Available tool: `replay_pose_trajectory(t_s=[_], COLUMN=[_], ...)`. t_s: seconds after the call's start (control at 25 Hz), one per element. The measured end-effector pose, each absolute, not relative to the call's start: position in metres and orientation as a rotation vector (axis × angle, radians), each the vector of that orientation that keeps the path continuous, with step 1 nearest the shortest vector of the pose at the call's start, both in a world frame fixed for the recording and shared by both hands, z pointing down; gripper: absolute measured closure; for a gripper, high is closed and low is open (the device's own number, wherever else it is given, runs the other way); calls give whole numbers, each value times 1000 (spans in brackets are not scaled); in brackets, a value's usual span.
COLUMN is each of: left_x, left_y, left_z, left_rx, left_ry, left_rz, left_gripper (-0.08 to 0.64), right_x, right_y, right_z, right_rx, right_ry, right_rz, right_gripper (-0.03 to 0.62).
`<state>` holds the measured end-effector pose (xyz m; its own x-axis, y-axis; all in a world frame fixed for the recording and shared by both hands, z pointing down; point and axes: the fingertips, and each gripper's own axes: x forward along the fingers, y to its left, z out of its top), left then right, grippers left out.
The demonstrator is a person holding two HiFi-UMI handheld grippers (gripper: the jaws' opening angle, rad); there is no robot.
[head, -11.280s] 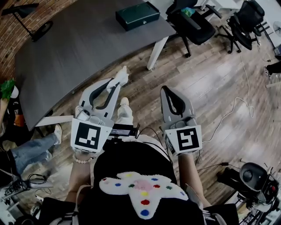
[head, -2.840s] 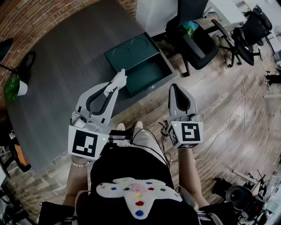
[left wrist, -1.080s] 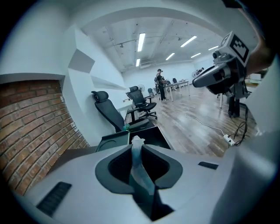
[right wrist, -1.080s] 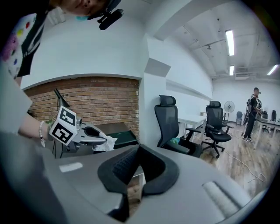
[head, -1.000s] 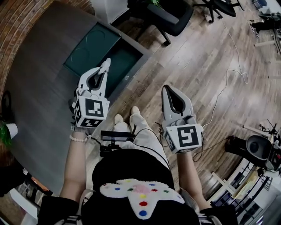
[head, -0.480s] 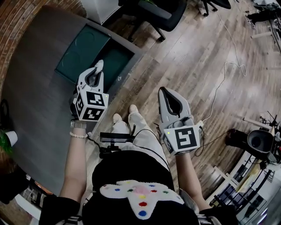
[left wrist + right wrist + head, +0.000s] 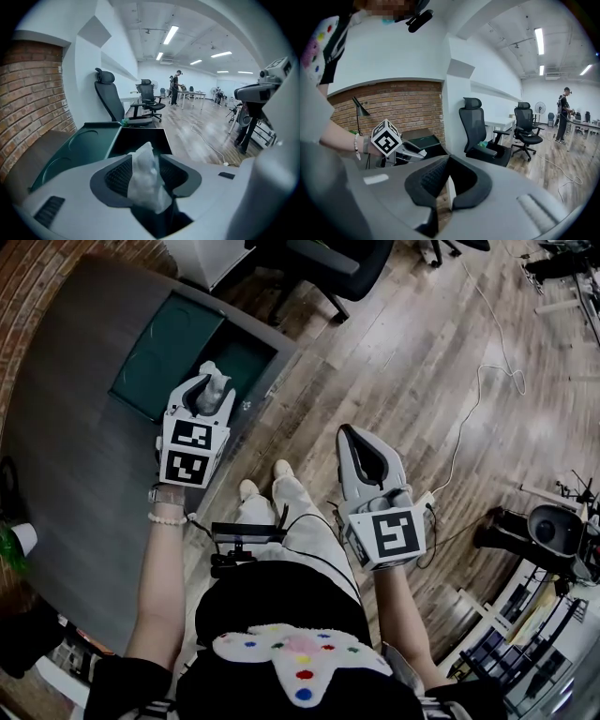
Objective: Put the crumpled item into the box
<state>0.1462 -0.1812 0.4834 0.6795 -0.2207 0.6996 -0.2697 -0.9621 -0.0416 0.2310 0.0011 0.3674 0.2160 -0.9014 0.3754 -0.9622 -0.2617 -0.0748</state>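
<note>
- Nearest to us, the wearer's shoes (image 7: 249, 490) stand on the wooden floor (image 7: 422, 381), just beside the edge of a grey table (image 7: 75, 446).
- We note a dark green box (image 7: 248, 357) lying open at that table edge, its lid (image 7: 164, 338) folded flat to the left, with two round recesses showing in it.
- The box's dark hollow lies in plain sight just beyond the left jaws, and it is bare where we can see it.
- Farther out, a pale cable (image 7: 208, 147) trails across the floor.
- A black office chair (image 7: 108, 101) stands directly behind the box, with a brick wall (image 7: 28, 93) to the left of it.
- At the far end of the room we observe a person (image 7: 176, 88) standing among desks.
- Left tongs (image 7: 212, 381): the jaws have just been opening and now stand wide apart.
- The crumpled item (image 7: 145, 180), a white wad of thin paper, stands upright between the two pads, filling the gap. We do not see the pads squeezing it.
- In the head view these tongs hang over the box's near side. The crumpled item is between the jaws, not in the box.
- Right tongs (image 7: 354, 432): the jaws are closed together and hold nothing. They are held over the floor, well apart from the box and touching nothing.
</note>
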Motion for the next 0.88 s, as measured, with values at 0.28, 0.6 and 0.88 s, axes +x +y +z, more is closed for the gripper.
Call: replay_pose_trajectory(t_s=[0.28, 0.6, 0.88], left_x=[149, 126, 98], left_y=[-184, -187, -180], left_z=[474, 429, 385], left_rx=[2842, 2877, 2926], left_ry=[-420, -549, -613], left_rz=[1031, 856, 734], left_gripper=[377, 484, 545], right_x=[232, 215, 192], right_y=[-4, -16, -33], right_z=[372, 352, 332], right_rx=[2320, 2251, 2204], right_ry=[-1809, -1887, -1981], right_rz=[528, 442, 360], right_gripper=[583, 584, 583])
